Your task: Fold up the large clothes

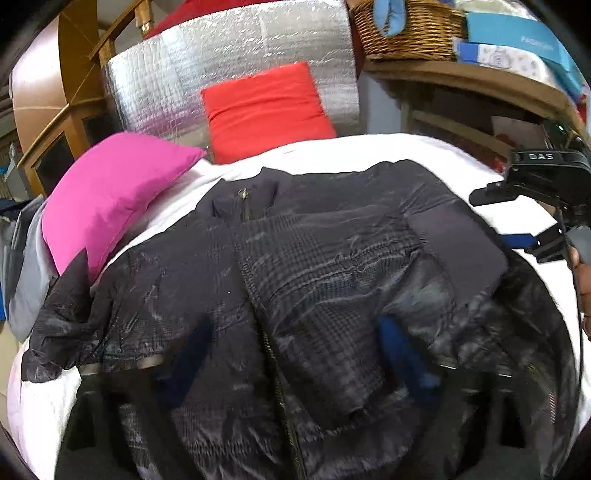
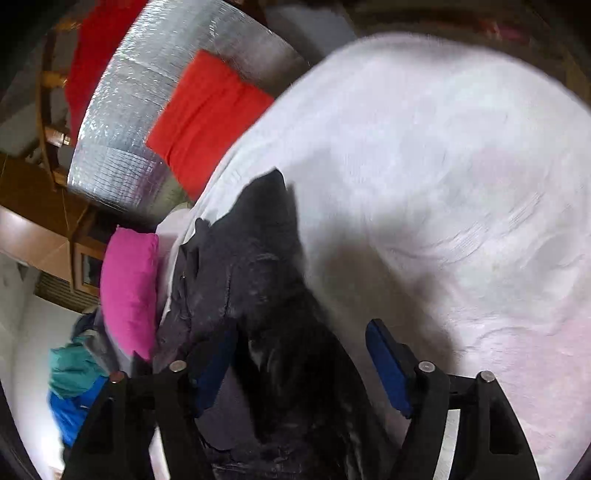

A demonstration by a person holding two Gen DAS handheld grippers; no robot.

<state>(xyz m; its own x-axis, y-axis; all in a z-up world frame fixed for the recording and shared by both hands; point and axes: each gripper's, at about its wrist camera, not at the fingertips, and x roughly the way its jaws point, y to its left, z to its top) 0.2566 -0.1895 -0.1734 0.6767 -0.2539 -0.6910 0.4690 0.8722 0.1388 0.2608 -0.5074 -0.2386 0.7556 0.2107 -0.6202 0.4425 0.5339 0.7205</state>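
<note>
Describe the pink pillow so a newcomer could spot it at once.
Start at the white bed where the black jacket lies spread. At its head stands a silver quilted panel with a red cushion against it. The pink pillow sits left of that, the only magenta thing, touching the jacket's sleeve.

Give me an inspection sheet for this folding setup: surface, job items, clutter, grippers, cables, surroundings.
Surface: white bedsheet, lightly wrinkled.
Job's things: dark jacket spread front up, zipper closed, one sleeve folded across its chest.
Clutter: pink pillow and red cushion at the head end; clothes pile beside the bed.
Grippers: right gripper open, jacket fabric between its fingers; left gripper blurred, state unclear.
Cables: thin one by the right hand.
Surroundings: silver quilted panel, wicker basket, wooden shelf.
</note>
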